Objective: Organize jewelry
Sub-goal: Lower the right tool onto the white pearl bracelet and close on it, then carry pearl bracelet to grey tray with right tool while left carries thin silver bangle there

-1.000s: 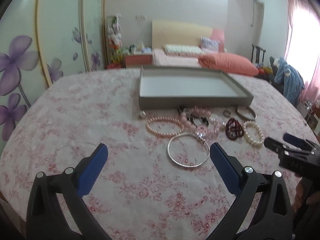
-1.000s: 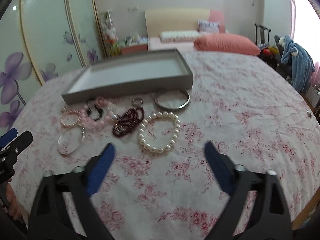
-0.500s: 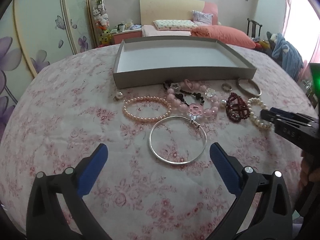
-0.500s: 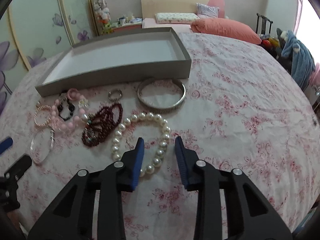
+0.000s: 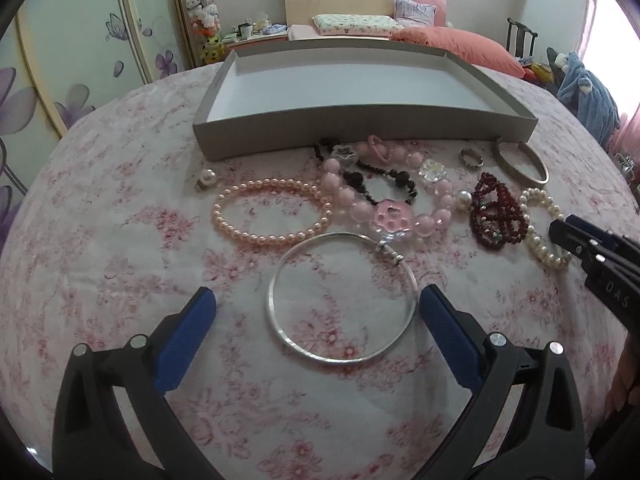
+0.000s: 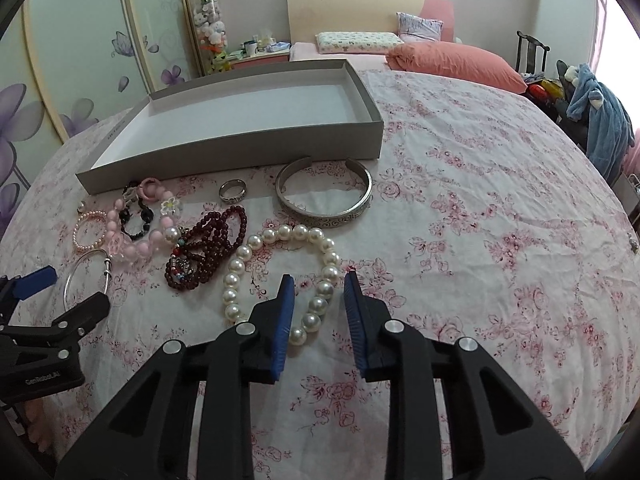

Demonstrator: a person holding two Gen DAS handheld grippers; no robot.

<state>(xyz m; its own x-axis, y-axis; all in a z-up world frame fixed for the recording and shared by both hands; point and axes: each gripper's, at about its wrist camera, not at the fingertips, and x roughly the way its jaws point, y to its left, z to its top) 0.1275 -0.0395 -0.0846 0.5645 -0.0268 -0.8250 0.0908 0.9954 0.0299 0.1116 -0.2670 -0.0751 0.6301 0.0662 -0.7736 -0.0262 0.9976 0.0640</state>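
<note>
A shallow grey tray (image 6: pixel 240 142) with a white floor lies flat in the upper left of the right wrist view. Below its front wall the jewelry lies in a loose row: a silver cuff (image 6: pixel 324 200), a small ring (image 6: pixel 232 192), dark red beads (image 6: pixel 206 246), a pink bead cluster (image 6: pixel 136 220). A white pearl bracelet (image 6: pixel 280 276) lies at centre and a thin silver bangle (image 5: pixel 342 298) at the centre of the left wrist view.

The left claw (image 6: pixel 28 292) body reads "GenRobot.AI"; right claw (image 5: pixel 592 240), "DAS".
</note>
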